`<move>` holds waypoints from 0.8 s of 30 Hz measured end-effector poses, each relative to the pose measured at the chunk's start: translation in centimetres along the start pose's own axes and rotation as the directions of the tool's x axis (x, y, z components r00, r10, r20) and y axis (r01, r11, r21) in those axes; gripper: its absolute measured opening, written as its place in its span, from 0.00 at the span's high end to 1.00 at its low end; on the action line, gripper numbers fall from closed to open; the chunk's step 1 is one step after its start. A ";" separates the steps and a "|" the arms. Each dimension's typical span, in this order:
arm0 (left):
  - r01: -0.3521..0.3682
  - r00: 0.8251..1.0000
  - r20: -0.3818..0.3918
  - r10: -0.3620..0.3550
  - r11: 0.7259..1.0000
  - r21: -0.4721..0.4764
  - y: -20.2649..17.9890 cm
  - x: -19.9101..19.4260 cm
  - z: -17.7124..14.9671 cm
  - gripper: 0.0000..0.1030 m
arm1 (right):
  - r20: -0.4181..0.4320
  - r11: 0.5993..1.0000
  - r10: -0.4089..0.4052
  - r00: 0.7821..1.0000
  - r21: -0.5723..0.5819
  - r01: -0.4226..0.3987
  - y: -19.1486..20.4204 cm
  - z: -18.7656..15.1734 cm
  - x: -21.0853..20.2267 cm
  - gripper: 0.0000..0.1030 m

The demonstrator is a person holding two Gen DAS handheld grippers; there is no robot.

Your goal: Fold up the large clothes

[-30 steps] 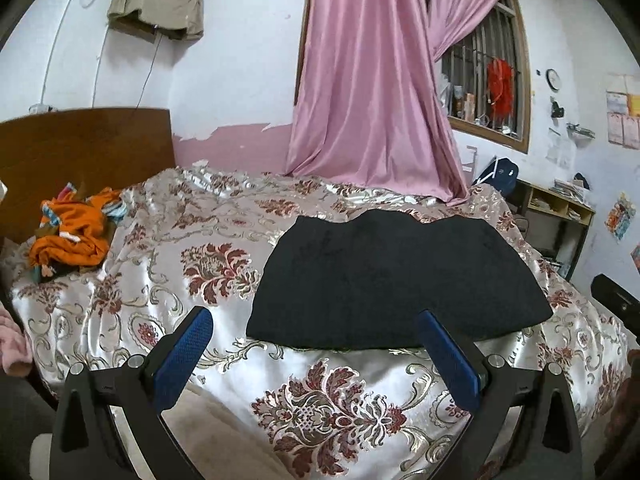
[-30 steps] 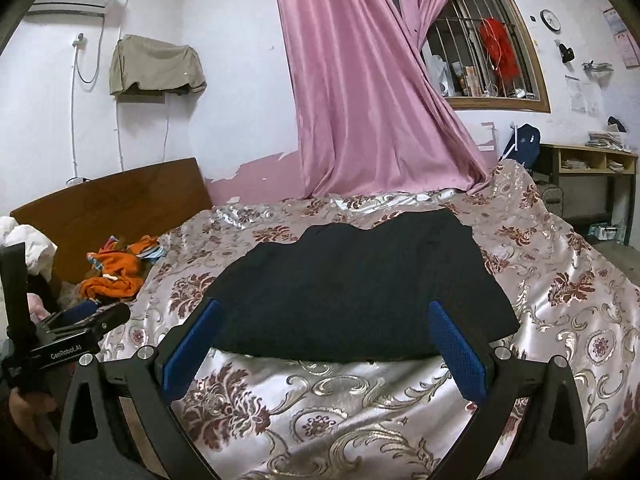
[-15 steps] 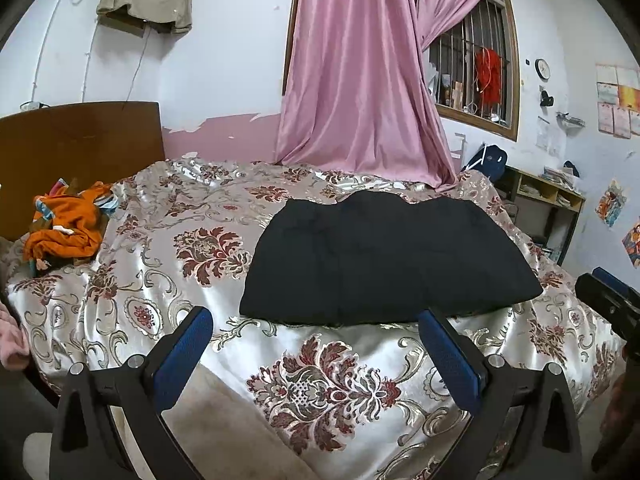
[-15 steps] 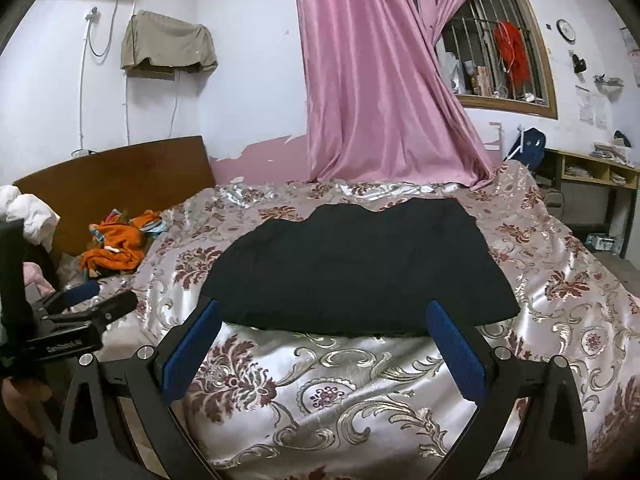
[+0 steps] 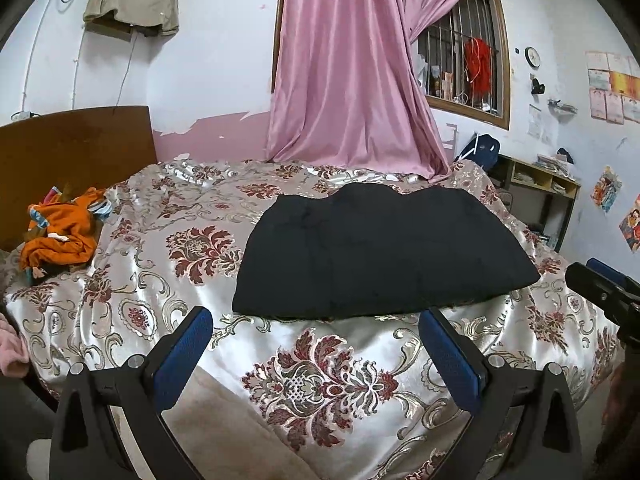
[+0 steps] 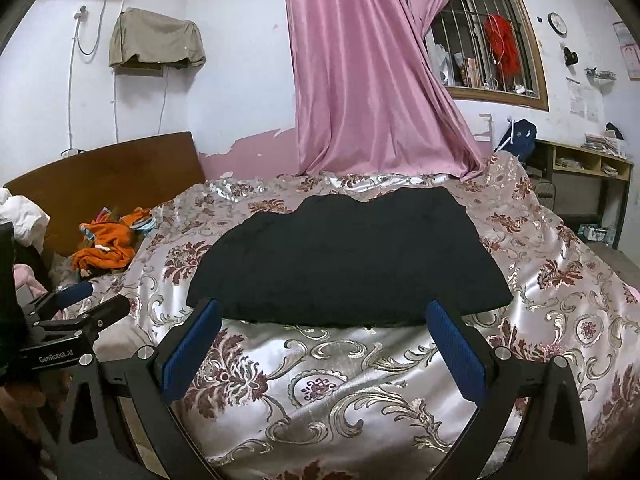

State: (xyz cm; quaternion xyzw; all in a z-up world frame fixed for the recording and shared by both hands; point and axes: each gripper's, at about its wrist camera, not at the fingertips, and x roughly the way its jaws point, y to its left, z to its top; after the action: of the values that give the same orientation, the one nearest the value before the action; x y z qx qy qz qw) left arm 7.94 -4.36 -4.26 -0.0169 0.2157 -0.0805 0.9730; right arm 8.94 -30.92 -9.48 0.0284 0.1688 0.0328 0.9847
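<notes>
The folded black garment (image 5: 380,256) lies flat on the floral bedspread (image 5: 312,364); the left gripper (image 5: 316,344) hangs spread wide just short of it, holding nothing.

Bed (image 5: 320,364) covered by shiny floral bedspread (image 6: 360,376), wooden headboard (image 5: 76,156) seen at frame left. Black folded garment (image 5: 380,256) laid flat at frame centre. Orange clothes heap (image 5: 60,236) piled at left edge, near headboard.

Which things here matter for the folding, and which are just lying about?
Job: black garment flat on the bedspread; left gripper and right gripper, both open.
Lying about: orange clothes, pink curtain, backpack.
</notes>
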 end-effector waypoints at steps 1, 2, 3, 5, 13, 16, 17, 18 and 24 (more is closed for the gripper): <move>-0.004 1.000 0.001 0.004 1.000 -0.001 0.0 0.0 0.0 0.00 | -0.001 1.000 0.001 1.000 0.003 -0.001 0.0 0.0 0.0 0.02; -0.005 1.000 0.004 0.005 1.000 -0.001 -0.1 0.0 0.0 0.00 | 0.000 1.000 0.001 1.000 0.005 -0.001 0.0 0.0 0.0 0.02; -0.002 1.000 0.008 0.002 1.000 -0.003 0.0 -0.1 0.0 0.00 | 0.000 1.000 0.002 1.000 0.005 -0.002 0.1 0.0 0.0 0.02; -0.001 1.000 0.013 0.002 1.000 -0.010 0.0 -0.2 0.0 0.00 | 0.000 1.000 0.004 1.000 0.000 -0.004 0.2 0.0 0.0 0.02; 0.001 1.000 0.027 -0.001 1.000 -0.003 -0.1 -0.3 0.1 0.00 | 0.008 1.000 0.006 1.000 -0.018 -0.006 0.5 0.2 -0.4 0.02; 0.001 1.000 0.030 -0.001 1.000 -0.003 -0.1 -0.3 0.1 0.00 | 0.012 0.999 0.003 1.000 -0.038 -0.003 0.8 0.4 -0.6 0.02; 0.001 1.000 0.030 -0.001 1.000 -0.004 0.0 -0.3 0.1 0.00 | 0.014 0.999 0.003 1.000 -0.044 -0.002 0.9 0.5 -0.7 0.02; 0.002 0.999 0.032 -0.002 1.000 -0.005 -0.1 -0.2 0.2 0.00 | 0.016 0.999 0.002 1.000 -0.045 -0.001 0.9 0.6 -0.7 0.02; 0.002 1.000 0.029 -0.002 1.000 -0.004 -0.1 -0.2 0.1 0.00 | 0.009 0.999 0.007 1.000 -0.042 -0.007 1.2 0.5 -0.6 0.02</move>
State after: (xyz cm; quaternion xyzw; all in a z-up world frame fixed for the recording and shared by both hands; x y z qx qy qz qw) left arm 7.83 -4.40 -4.07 -0.0203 0.2015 -0.0805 0.9760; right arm 8.48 -29.82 -8.70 0.0086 0.1635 0.0396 0.9857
